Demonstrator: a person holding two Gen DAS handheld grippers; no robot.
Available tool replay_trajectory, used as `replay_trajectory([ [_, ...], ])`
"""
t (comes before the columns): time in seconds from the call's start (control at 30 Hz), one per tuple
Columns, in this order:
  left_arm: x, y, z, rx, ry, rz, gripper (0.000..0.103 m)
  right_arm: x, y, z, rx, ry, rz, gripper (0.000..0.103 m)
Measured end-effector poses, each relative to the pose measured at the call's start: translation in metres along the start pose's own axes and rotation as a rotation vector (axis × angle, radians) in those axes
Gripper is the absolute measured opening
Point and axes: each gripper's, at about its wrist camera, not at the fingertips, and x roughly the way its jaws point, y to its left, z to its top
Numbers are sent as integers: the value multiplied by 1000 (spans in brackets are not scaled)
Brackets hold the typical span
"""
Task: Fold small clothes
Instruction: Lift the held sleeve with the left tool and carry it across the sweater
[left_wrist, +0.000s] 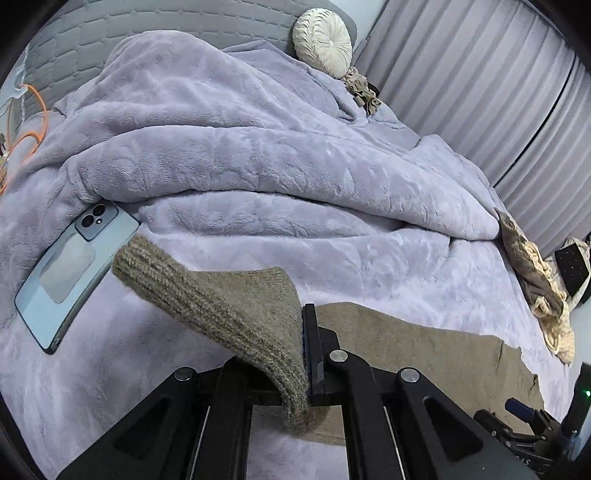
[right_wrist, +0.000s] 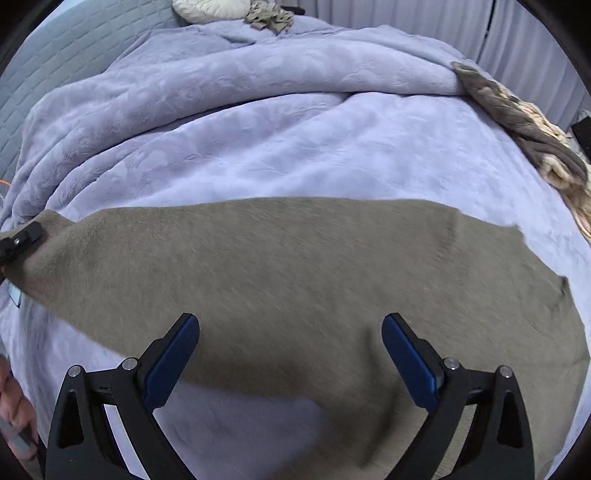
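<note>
I have the left hand-held gripper (left_wrist: 306, 373) clamped on the ribbed cuff of the garment (right_wrist: 295, 266) lying on the bed (right_wrist: 258, 155). Right hand-held gripper (right_wrist: 290, 354) hangs open above it. Risk: thick knit slips out, or dragging bunches it toward the phone (left_wrist: 70, 273).

A lilac blanket (left_wrist: 258, 147) covers the bed, bunched into a thick fold across the middle. A phone (left_wrist: 70, 273) lies face down at the near left, its top tucked under the fold. A round cream cushion (left_wrist: 322, 37) sits far back by the grey headboard (left_wrist: 92, 33). Orange cable (left_wrist: 35, 122) loops at far left. Grey curtains (left_wrist: 480, 92) hang right, with crumpled brown-and-cream cloth (left_wrist: 535, 288) at the bed's right edge.
</note>
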Motion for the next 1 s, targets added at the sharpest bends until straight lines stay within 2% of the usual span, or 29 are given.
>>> replay_trajectory([
  [0.2,13,-48,-10,72,86,14,7,-25,-74,-40,50,22,-97,100],
  [0.37,21,-89,-25,145,129,41,7,-33,-118,-68,133,38,-101,100],
  [0.7,12,-175,-63,296,166,46,7,-43,-153,-80,194,18,-95,100],
  [1.0,22,-256,-109,432,227,46,7,-49,-192,-102,226,16,-120,100],
])
